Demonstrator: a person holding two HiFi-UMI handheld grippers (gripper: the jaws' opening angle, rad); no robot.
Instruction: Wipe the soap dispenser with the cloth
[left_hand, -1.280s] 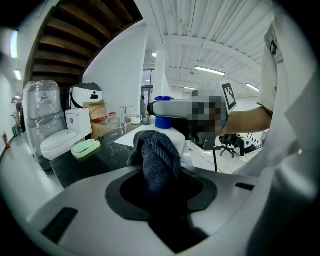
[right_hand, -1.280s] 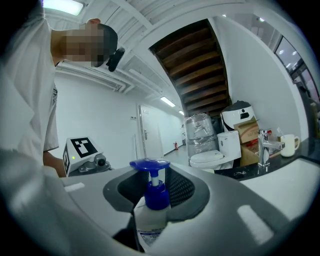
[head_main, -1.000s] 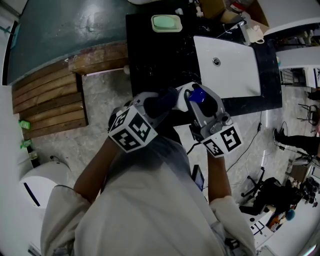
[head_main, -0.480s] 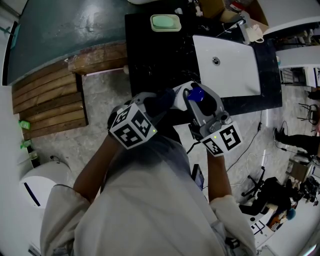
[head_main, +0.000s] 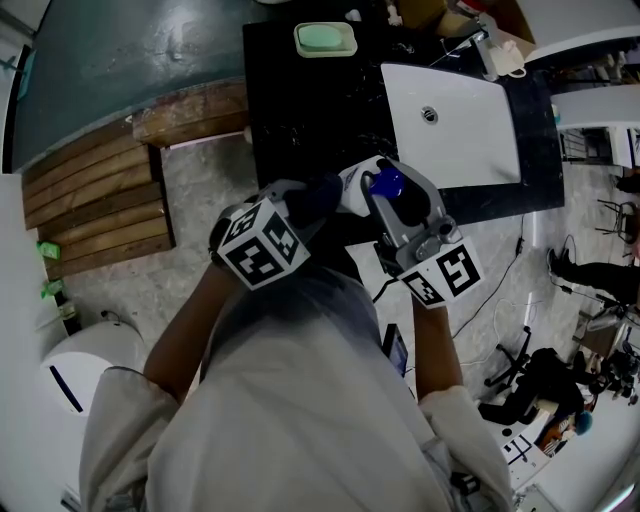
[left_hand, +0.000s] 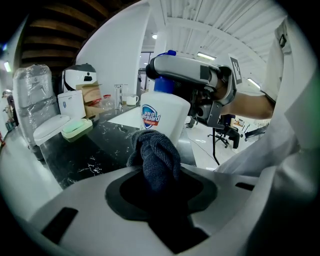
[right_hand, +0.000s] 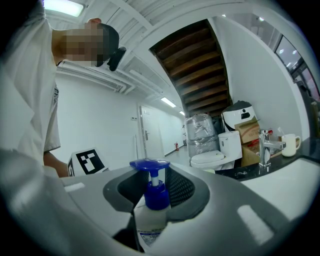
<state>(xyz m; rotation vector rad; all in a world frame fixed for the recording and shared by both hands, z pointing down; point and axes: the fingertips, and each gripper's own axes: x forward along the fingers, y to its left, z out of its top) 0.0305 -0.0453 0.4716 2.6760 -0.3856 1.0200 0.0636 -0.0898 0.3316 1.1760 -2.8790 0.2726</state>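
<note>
- Soap dispenser (left_hand: 162, 117): white bottle with a blue pump, upright, above the near edge of the black counter (head_main: 300, 110).
- Right gripper (right_hand: 150, 189): jaws pinching the bottle just below the pump.
- Cloth (left_hand: 156, 155): dark grey-blue and bunched, its end at the bottle's labelled side and seemingly touching it.
- Left gripper (left_hand: 159, 181): jaws clamped on the cloth.
- Green soap dish (head_main: 325, 40): at the counter's far edge.
- White basin (head_main: 460, 130): set into the counter's right part.

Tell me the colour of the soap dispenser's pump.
Blue; the plastic pump head shows best in the right gripper view.
</note>
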